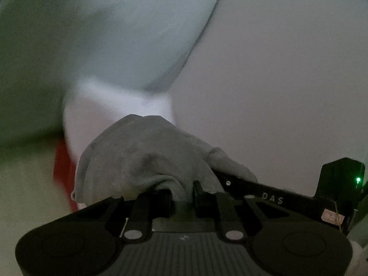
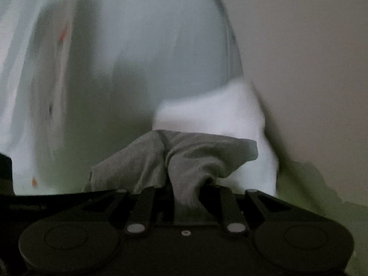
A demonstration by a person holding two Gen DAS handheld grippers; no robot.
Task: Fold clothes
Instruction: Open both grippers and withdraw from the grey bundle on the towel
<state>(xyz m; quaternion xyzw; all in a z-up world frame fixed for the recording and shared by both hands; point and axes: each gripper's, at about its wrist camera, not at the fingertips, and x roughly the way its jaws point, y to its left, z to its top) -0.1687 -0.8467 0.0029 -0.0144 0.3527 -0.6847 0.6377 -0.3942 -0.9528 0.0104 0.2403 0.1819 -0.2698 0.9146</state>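
A grey garment (image 1: 142,154) bunches up right in front of my left gripper (image 1: 182,192), whose black fingers are shut on a fold of it. The same grey garment (image 2: 191,156) fills the front of the right wrist view, and my right gripper (image 2: 186,191) is shut on another bunched fold of it. The cloth hides both sets of fingertips. The other gripper's black body (image 1: 276,197) lies close at the right in the left wrist view. Both views are dim and blurred.
A white cloth or pillow (image 1: 115,105) lies just behind the garment, also in the right wrist view (image 2: 214,112). A pale blue-grey surface (image 1: 126,27) and a plain beige wall (image 1: 287,80) stand behind. Something red (image 1: 63,168) shows at the left. Greenish fabric (image 2: 306,184) lies at the right.
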